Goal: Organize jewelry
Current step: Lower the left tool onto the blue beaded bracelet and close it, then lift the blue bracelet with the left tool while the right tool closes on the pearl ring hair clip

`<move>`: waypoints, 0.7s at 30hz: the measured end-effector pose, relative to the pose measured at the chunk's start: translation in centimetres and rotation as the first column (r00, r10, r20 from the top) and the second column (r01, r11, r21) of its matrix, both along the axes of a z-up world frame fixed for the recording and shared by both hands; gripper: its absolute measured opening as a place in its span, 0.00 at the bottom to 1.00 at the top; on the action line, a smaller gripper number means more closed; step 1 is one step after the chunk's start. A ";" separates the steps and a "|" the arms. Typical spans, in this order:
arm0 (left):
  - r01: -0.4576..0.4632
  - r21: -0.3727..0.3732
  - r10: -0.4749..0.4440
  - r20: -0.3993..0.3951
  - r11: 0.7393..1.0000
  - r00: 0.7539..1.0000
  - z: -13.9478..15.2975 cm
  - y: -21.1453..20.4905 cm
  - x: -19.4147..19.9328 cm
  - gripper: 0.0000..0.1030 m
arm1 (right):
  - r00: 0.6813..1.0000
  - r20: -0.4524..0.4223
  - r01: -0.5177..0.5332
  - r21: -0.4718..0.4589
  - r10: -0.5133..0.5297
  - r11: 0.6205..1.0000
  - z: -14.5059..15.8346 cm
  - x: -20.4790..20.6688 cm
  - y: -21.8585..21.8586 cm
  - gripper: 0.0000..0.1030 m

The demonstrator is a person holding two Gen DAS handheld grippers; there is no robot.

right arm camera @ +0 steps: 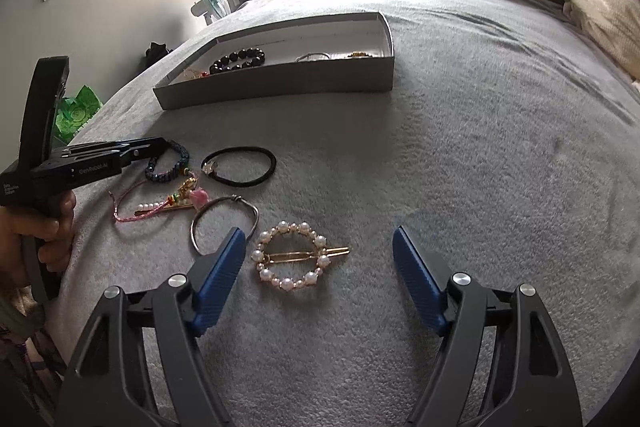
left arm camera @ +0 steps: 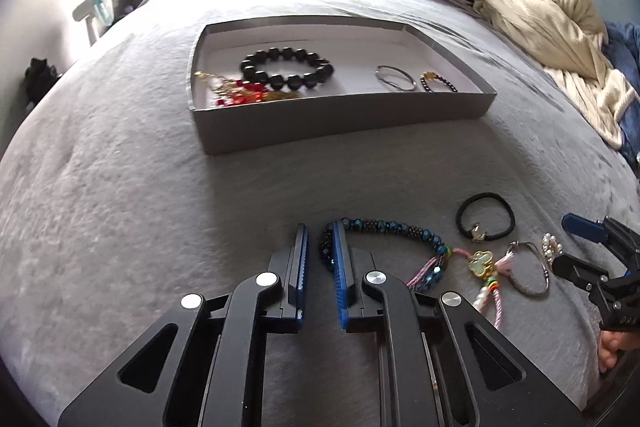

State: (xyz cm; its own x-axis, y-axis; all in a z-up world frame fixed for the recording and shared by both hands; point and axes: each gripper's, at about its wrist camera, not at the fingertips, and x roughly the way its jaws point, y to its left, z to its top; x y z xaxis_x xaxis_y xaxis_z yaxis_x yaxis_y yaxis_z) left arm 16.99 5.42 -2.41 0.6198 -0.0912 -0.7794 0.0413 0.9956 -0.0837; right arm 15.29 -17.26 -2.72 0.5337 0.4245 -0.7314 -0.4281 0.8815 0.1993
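Nearby, a blue beaded bracelet [left arm camera: 394, 229] curls, pink tassel cords trailing.

grey bed [right arm camera: 480, 147], grey box [left arm camera: 320, 119] lined white; black beads [left arm camera: 286, 69], blue bracelet [left arm camera: 392, 229], white-pearl gold clip [right arm camera: 294, 255], black hair tie [right arm camera: 240, 166].

Blue beaded bracelet [left arm camera: 394, 231] — curled flat on grey bedspread (near black hair tie [left arm camera: 485, 217])
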 end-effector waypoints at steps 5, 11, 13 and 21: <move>-0.005 -0.001 0.005 0.003 1.000 1.000 0.0 0.2 -0.3 0.14 | 0.999 -0.031 -0.027 0.006 0.027 1.000 -0.3 0.2 0.2 0.73; 0.001 -0.001 -0.001 0.006 1.000 1.000 0.1 0.2 -0.5 0.18 | 0.997 -0.051 -0.048 0.029 0.049 0.998 -0.5 0.3 0.2 0.71; 0.000 -0.004 0.000 0.007 1.000 1.000 0.0 0.2 -0.5 0.21 | 0.996 -0.048 -0.069 0.026 0.070 0.997 -0.4 0.0 0.5 0.68; 0.021 0.003 -0.021 0.004 1.000 1.000 -0.1 -0.3 -0.4 0.31 | 0.990 -0.094 -0.104 0.044 0.107 0.994 -1.0 1.0 1.0 0.64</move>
State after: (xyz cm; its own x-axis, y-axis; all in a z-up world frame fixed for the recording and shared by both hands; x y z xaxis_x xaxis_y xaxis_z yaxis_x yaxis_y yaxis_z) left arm 16.60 5.10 -2.56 0.6209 -0.1021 -0.7772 0.0628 0.9948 -0.0805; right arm 16.25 -16.29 -3.73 0.4126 0.5041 -0.7587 -0.4956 0.8231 0.2773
